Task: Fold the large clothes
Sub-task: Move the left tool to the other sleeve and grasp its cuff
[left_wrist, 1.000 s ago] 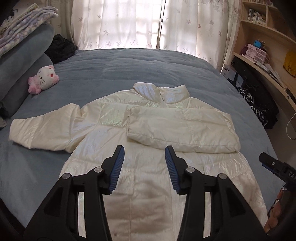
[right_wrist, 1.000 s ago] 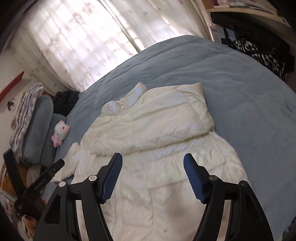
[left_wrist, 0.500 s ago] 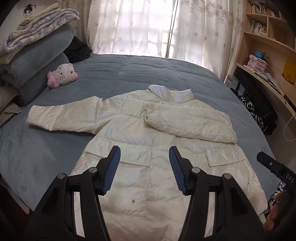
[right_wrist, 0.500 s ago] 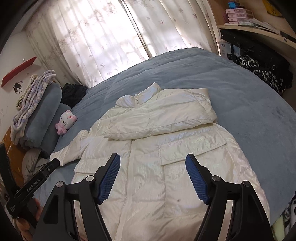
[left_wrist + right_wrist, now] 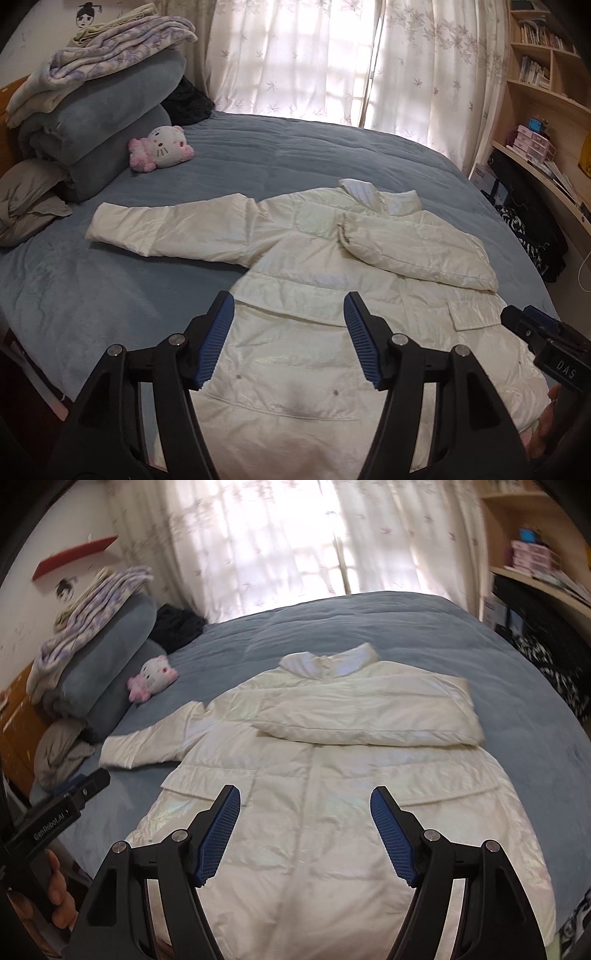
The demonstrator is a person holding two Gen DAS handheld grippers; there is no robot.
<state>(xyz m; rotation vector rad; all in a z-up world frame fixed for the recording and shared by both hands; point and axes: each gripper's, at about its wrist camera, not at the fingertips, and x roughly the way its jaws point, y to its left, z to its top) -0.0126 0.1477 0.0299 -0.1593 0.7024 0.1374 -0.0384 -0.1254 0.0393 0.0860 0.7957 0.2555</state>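
A cream puffer jacket [image 5: 317, 295] [image 5: 332, 775] lies front up on the blue bed, collar toward the window. Its right sleeve [image 5: 417, 254] [image 5: 369, 720] is folded across the chest; the left sleeve [image 5: 166, 229] [image 5: 147, 746] stretches out flat toward the pillows. My left gripper [image 5: 288, 343] hovers above the jacket's lower left pocket, jaws opening, nothing between them. My right gripper [image 5: 306, 834] hangs open over the jacket's lower middle, holding nothing. Each gripper's body shows at the edge of the other's view.
Blue bedspread [image 5: 332, 155] with bare room beyond the collar. A pink-and-white plush cat [image 5: 162, 147] [image 5: 151, 679] lies by stacked blue bedding [image 5: 99, 110] and folded blankets at the left. Black clothing [image 5: 188, 103] sits near the curtains. Wooden shelves [image 5: 535, 122] and dark bags line the right.
Both grippers have pulled back from the jacket and shifted left, so more of the outstretched sleeve and the pillows shows. The left jaws have spread wider. The jacket has not moved.
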